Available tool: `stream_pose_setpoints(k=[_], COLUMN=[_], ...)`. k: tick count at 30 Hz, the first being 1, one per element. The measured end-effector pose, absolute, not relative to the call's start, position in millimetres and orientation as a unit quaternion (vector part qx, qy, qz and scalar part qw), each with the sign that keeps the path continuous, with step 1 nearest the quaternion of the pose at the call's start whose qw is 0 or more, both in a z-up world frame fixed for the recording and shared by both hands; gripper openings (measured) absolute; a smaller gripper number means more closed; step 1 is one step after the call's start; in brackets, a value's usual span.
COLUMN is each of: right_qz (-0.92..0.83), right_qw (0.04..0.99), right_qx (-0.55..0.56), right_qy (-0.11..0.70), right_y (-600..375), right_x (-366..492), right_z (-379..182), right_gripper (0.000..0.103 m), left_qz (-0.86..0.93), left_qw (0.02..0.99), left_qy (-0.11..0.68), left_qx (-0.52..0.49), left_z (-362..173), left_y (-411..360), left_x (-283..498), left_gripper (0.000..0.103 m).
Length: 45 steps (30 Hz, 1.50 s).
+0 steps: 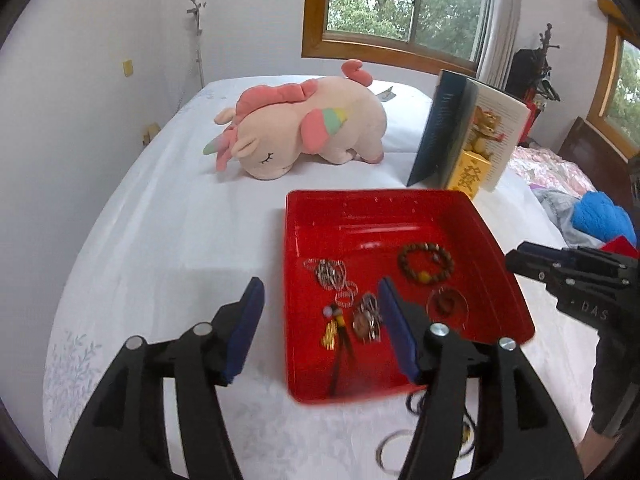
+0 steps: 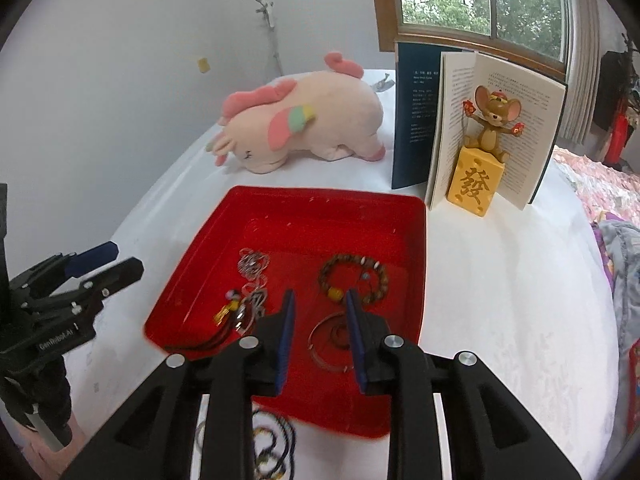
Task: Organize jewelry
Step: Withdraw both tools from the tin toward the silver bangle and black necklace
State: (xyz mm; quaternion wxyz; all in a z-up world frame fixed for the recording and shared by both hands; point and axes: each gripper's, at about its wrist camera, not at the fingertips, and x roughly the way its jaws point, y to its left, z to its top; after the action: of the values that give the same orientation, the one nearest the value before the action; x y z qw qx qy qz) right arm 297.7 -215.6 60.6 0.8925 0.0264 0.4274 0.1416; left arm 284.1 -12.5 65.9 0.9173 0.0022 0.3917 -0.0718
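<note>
White bedding covered the bed [image 1: 168,240] on which a red tray [image 1: 400,208] was set, with a plush unicorn [image 1: 312,128] and a propped open book [image 2: 500,128] seen beyond it, below a window. Both pairs of tongs were held over the tray's near edge. The left tongs [image 1: 320,320] were seen spread wide with nothing between the pads; the right tongs [image 2: 320,332] were parted narrowly and likewise held nothing. Just ahead of the tongs, inside the tray, a beaded bracelet [image 2: 352,276], a silver chain [image 2: 252,264], a tasselled charm [image 1: 334,332] and a thin bangle [image 2: 332,340] were gathered. More pieces, dark cords and rings [image 1: 392,452], were left on the bedding below the tongs, outside the tray. It was judged that these were to be collected next; each would best be approached from above, pinched across a single strand, and lifted clear of the tray rim before release.
</note>
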Motion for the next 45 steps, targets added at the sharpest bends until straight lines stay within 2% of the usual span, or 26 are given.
stream_pose_setpoints(k=[7,14,22,37,42,44,45], right_qz=[0.164,0.186,0.183,0.177,0.177,0.176,0.176], right_qw=[0.897,0.892,0.880,0.863,0.862,0.862,0.862], right_qx=[0.022,0.035,0.057,0.077,0.078,0.078,0.078], right_qy=[0.409,0.411,0.435,0.467,0.469,0.469,0.469], right_y=[-212.9,-215.1,-224.2,-230.2,-228.9,-228.1,-227.7], right_x=[237.3,191.7,169.1,175.2,177.4,178.5,178.7], right_z=[60.8,40.4,11.4,-20.1,-20.2,-19.9,-19.7], right_gripper=[0.029,0.030,0.031,0.031,0.031,0.031,0.031], left_qz=[-0.078,-0.091,-0.089,-0.085,-0.092,-0.091,-0.093], left_qw=[0.912,0.897,0.872,0.852,0.847,0.845,0.844], left_qy=[0.402,0.431,0.482,0.516,0.524,0.526,0.527], left_qx=[0.007,0.026,0.023,0.029,0.026,0.028,0.029], left_z=[38.5,9.0,-30.2,-57.2,-60.2,-60.2,-60.5], left_y=[-7.0,-17.9,-25.5,-38.8,-39.7,-39.9,-40.1], left_x=[223.2,194.5,194.4,208.9,210.7,210.8,211.5], left_gripper=[0.064,0.064,0.061,0.058,0.054,0.042,0.041])
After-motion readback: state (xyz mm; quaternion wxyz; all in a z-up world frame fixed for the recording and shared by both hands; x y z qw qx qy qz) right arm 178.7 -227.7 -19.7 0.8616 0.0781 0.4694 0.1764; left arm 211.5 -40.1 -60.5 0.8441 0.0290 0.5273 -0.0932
